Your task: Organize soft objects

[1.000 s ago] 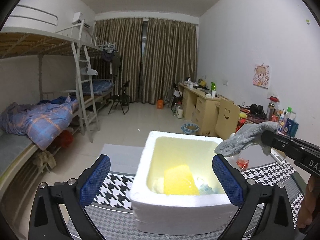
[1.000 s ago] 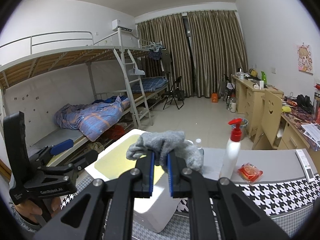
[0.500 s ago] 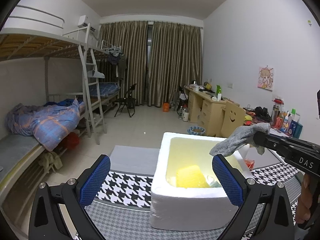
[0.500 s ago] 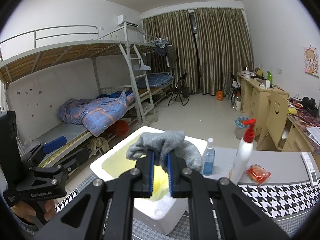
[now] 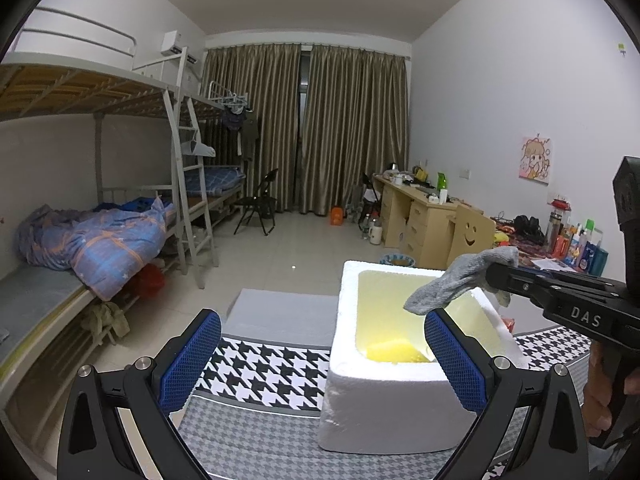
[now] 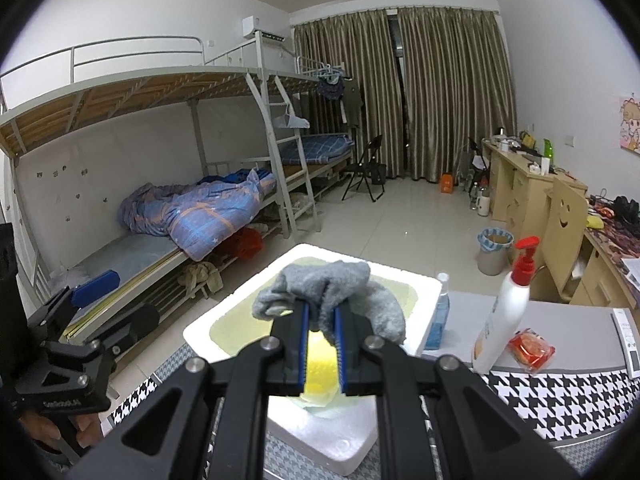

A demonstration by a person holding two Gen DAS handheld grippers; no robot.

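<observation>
Now the grey sock (image 6: 332,300), pinched between the closed blue pads of the right gripper (image 6: 321,350), hangs directly over the open mouth of the white foam box (image 6: 248,312); a second ago it sat nearer the box's right rim, so the carry has brought it in over the yellow-lit interior. From the left wrist view the sock's loose end droops above the box opening, apart from the rim, with a yellow soft item (image 5: 394,350) lying on the bottom inside. That suggests the drop is the step in hand: releasing should let the limp fabric fall inside, though a trailing end could catch on the near wall. The left gripper (image 5: 322,360) is spread wide and empty, and the box has slid toward the right of its view, so that hand has drawn off to the left. Beside the box stand a small blue bottle (image 6: 438,312) touching its far wall, a white pump bottle (image 6: 506,312) and a red packet (image 6: 532,350), all on a table with a houndstooth cloth (image 6: 560,396). Beyond is a dormitory room: bunk bed (image 6: 160,92) with a blue quilt (image 6: 200,212), tan curtains (image 6: 420,92), wooden desks (image 6: 528,192).
</observation>
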